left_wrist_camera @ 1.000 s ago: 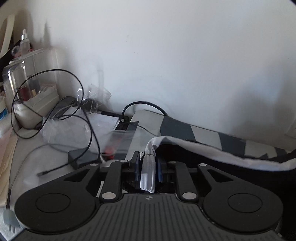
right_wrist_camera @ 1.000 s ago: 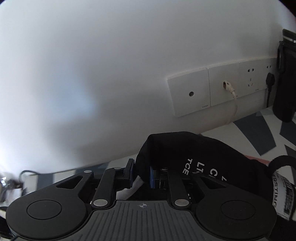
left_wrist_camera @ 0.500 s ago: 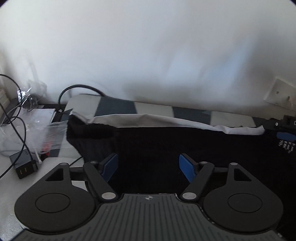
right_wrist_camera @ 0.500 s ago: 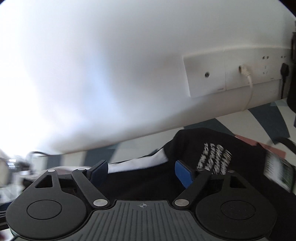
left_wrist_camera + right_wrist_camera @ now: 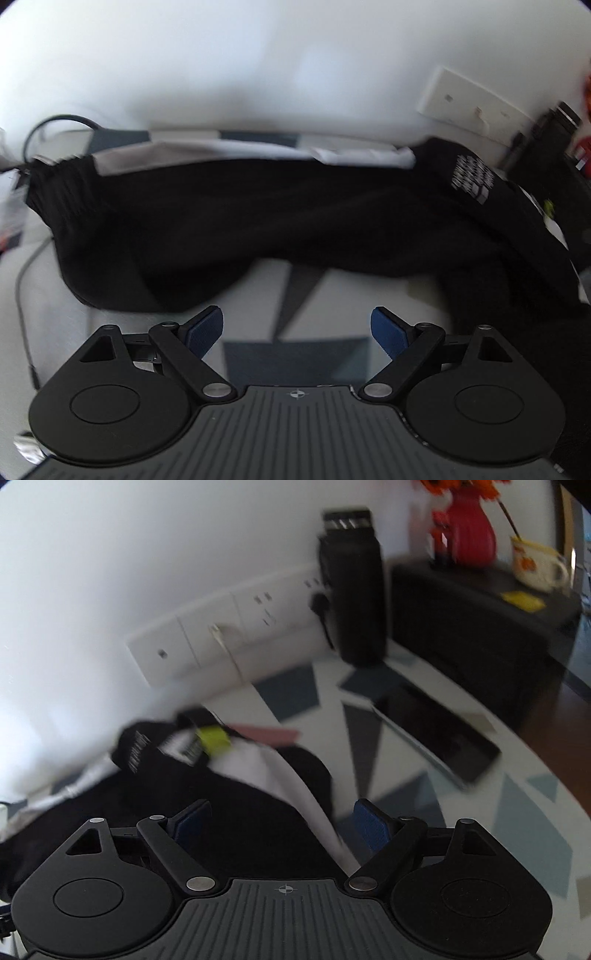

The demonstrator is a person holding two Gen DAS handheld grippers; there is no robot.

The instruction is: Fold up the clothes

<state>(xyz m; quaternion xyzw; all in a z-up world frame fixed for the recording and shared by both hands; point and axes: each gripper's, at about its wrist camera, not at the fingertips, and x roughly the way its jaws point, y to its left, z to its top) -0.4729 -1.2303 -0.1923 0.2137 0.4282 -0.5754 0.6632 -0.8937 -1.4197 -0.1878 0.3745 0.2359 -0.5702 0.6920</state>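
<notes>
Both grippers have released the black garment with white panels (image 5: 280, 221), which a second ago was pinched between each pair of fingers and now lies spread along the far edge of the tabletop, close to the white wall. Left gripper (image 5: 296, 328): jaws wide apart and empty, poised over bare grey-and-white geometric-patterned tabletop (image 5: 295, 288), with the garment just beyond the blue fingertip pads (image 5: 207, 328). Right gripper (image 5: 282, 823): jaws likewise wide and empty, hanging above the garment's near fold, where a white stripe (image 5: 314, 797) runs between the fingers. White printed lettering (image 5: 472, 177) marks the garment's right end; a yellow tag (image 5: 214, 738) lies beside it, blurred. Along the wall, a row of white socket plates (image 5: 221, 635) sits behind the garment, with a tall black cylindrical object (image 5: 354, 587) standing at their right. A flat black rectangular device (image 5: 439, 731) lies on the tabletop toward the right edge, well apart from the garment. A red vase (image 5: 469, 535) and a cream mug (image 5: 535, 565) rest on a dark cabinet (image 5: 480, 627) beyond the table. A black cable loop (image 5: 55, 125) lies at the far left corner.
</notes>
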